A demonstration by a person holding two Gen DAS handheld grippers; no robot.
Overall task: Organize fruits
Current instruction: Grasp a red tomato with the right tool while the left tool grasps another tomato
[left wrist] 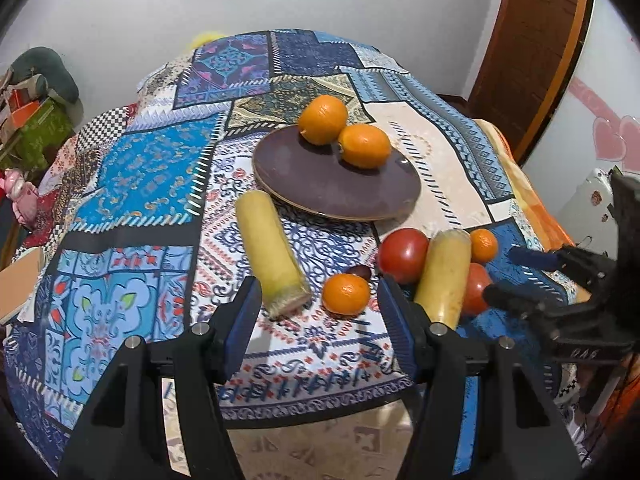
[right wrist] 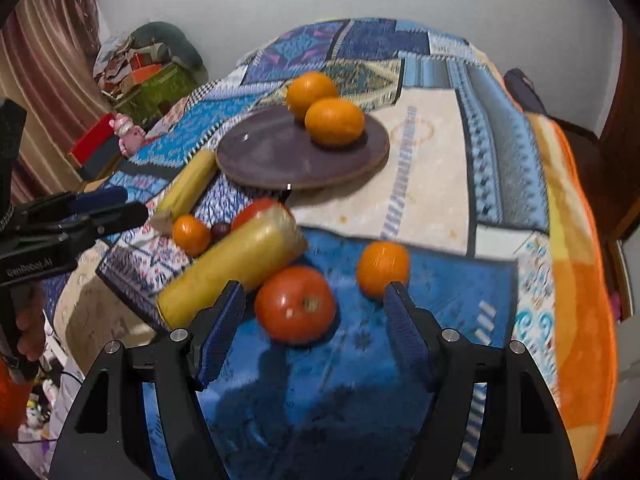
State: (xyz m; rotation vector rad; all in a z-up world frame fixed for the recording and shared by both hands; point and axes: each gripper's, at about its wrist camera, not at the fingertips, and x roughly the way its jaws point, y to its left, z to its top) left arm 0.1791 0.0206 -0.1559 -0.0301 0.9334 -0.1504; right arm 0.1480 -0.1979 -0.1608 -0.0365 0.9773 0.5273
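plate: i saw two oranges [left wrist: 344,132] already sitting on the dark plate [left wrist: 320,192], touching each other at its far side.
left to do: by my judgement most of the job remained; a small orange [left wrist: 346,294], a second small orange [right wrist: 383,268], two tomatoes [right wrist: 295,304], two pale yellow cylinders [left wrist: 270,252] and a tiny dark fruit [left wrist: 359,272] lay on the patterned cloth [left wrist: 132,168].
left gripper [left wrist: 316,320]: i had its fingers spread wide and empty, the small orange lying just ahead, between the tips.
right gripper [right wrist: 316,320]: also open and holding nothing; the near tomato sat between its fingers, not touched, the second small orange just beyond the right tip.
blur: the right view was smeared.
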